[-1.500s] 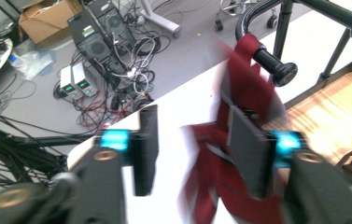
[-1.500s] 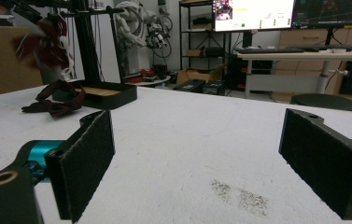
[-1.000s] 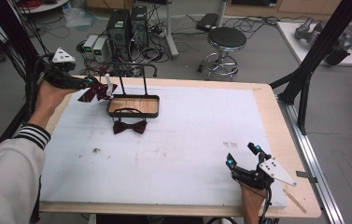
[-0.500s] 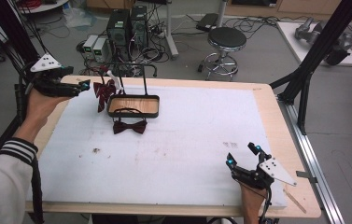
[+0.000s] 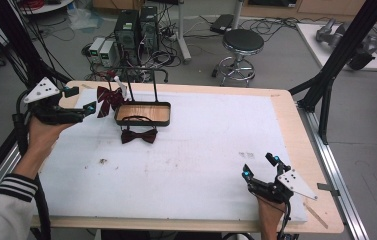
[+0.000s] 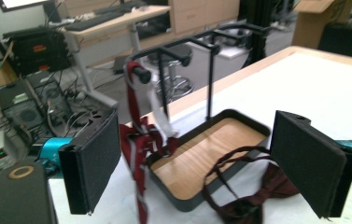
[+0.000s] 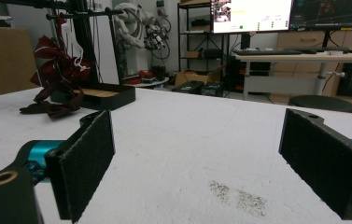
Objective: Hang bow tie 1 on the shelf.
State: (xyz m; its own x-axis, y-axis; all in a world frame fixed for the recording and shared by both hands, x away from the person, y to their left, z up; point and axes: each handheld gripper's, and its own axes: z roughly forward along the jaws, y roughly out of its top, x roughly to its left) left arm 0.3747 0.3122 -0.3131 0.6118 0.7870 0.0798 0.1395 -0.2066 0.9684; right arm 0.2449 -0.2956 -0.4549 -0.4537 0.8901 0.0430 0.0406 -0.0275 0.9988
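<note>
Left tool [image 5: 83, 101] gapes wide at the bench's far left edge, holding nothing, just beside the bow tie [image 5: 109, 99] hanging on the rack [image 5: 141, 82]. A second tie [image 5: 138, 135] lies on the white mat in front of the tray [image 5: 143, 113]. Right tool [image 5: 260, 168], wide too, rests empty near the front right corner. Behind: stool [image 5: 240, 44], computers [image 5: 135, 27].

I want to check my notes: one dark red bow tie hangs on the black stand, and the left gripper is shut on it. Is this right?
Not quite. The left gripper view shows the left gripper open, its jaws apart on either side of the hanging bow tie. It does hang on the black stand.
</note>
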